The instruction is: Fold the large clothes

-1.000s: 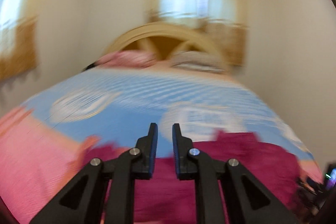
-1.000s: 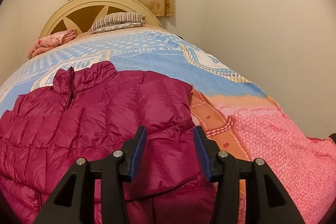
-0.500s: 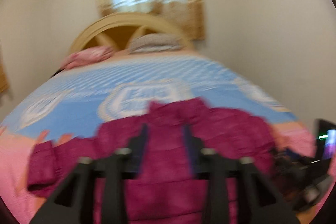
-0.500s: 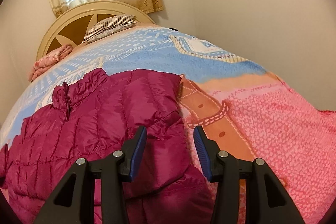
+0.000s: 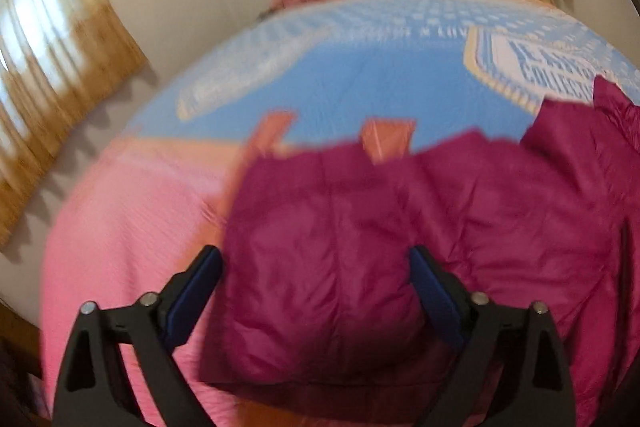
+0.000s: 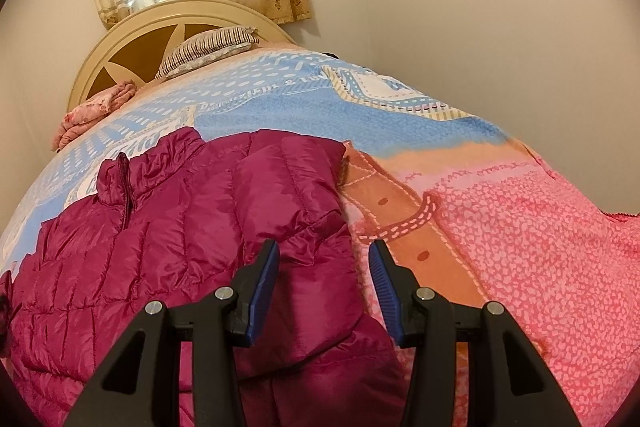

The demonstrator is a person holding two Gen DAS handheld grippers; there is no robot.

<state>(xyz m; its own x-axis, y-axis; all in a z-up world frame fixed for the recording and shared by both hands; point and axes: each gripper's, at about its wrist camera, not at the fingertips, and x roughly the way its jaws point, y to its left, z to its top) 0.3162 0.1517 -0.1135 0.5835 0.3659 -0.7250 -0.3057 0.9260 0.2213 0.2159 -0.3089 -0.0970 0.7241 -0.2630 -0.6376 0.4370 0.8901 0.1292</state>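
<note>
Straddling the jacket's sleeve, wide left gripper; zipper collar only beyond wide, empty right gripper.

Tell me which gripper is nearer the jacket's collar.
Right. The right gripper hangs over the jacket's folded sleeve, collar just ahead-left. The left gripper straddles the far sleeve.

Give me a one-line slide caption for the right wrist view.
Open right gripper poised over the folded-in sleeve of a magenta puffer jacket on the patterned bedspread.
</note>
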